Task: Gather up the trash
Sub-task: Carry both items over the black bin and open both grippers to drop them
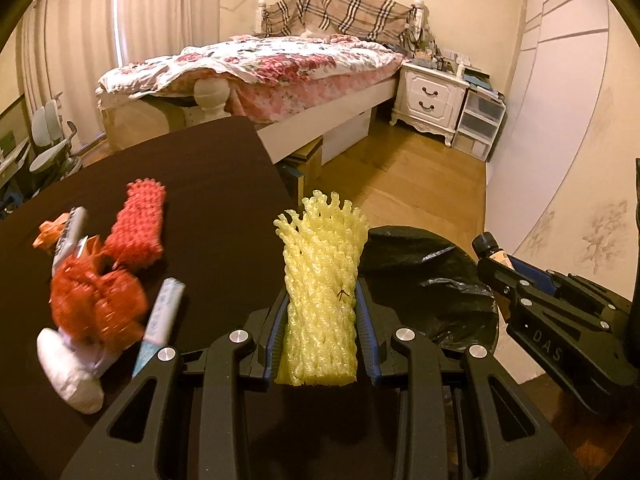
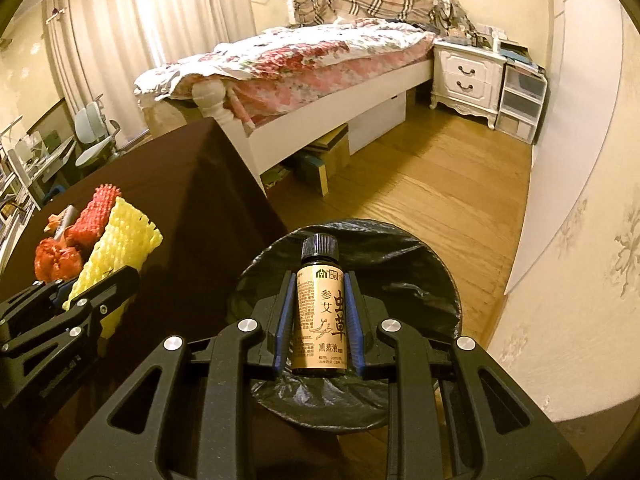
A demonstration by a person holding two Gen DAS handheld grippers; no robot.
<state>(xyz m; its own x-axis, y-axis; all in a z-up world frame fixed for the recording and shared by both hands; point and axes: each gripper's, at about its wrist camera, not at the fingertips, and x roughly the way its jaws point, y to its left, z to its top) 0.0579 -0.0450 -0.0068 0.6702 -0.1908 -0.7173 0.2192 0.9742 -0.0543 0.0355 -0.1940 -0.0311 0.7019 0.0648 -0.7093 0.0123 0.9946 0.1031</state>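
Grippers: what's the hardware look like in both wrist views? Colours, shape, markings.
Both match. The left gripper and the right gripper are matte black, with angular linkage arms that have slotted cutouts and round silver pivot bolts. Finger pads are ribbed blue. Pale "DAS" lettering marks the right gripper's side. No cables or sleeves visible.

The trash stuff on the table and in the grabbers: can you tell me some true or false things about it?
1. The right gripper holds a small bottle. True.
2. The bottle is over the bin with the black bag. True.
3. The left gripper is empty. False: its fingers squeeze a yellow foam net.
4. The red foam net is in the bin. False: it lies on the dark table.
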